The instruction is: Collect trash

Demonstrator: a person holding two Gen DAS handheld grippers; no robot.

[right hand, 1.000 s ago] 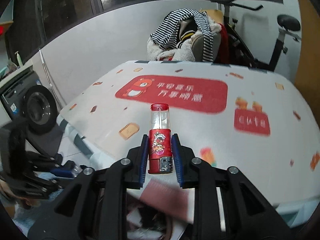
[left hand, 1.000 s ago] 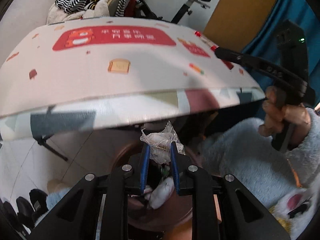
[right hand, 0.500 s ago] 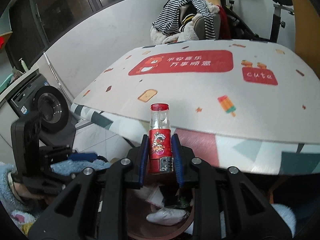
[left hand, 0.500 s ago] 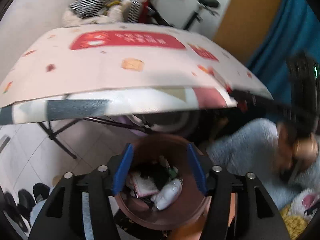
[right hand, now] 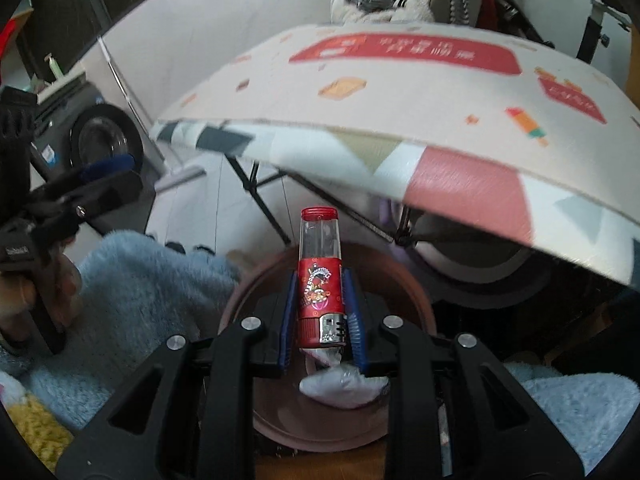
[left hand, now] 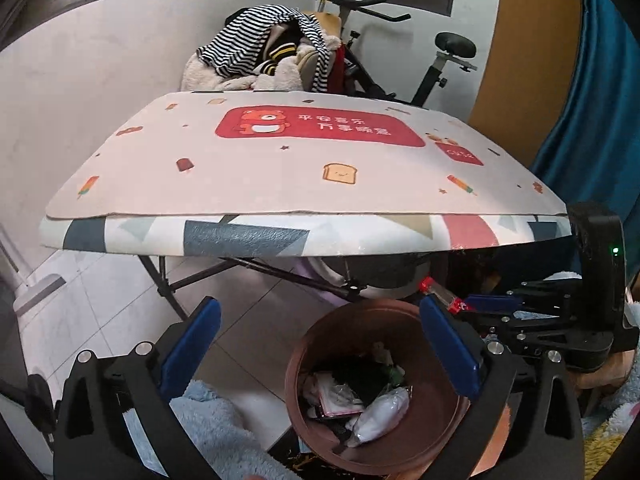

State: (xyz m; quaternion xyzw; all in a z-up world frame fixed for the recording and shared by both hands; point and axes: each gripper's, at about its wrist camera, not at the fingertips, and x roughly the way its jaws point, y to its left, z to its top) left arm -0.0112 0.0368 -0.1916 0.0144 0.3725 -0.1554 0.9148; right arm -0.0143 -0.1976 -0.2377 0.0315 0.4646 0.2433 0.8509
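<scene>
A brown round trash bin (left hand: 304, 344) stands on the floor under the table's front edge, with several pieces of trash inside, among them a white wad (left hand: 380, 412). My left gripper (left hand: 316, 340) is open wide and empty, above the bin's left side. My right gripper (right hand: 320, 300) is shut on a red lighter (right hand: 320, 280) with a clear top, held upright over the bin (right hand: 416, 304). In the left wrist view the lighter (left hand: 440, 292) and the right gripper (left hand: 520, 312) show at the bin's right rim.
A folding table (left hand: 280, 184) with a pink printed mat stands just beyond the bin. Behind it are a chair piled with clothes (left hand: 272, 56) and an exercise bike (left hand: 440, 60). A washing machine (right hand: 100, 140) stands at the left. Fluffy blue fabric (right hand: 152, 288) lies beside the bin.
My left gripper let go of the clear wrapper, opened wide and pulled back from the bin. My right gripper carried the lighter from the table down over the bin.
</scene>
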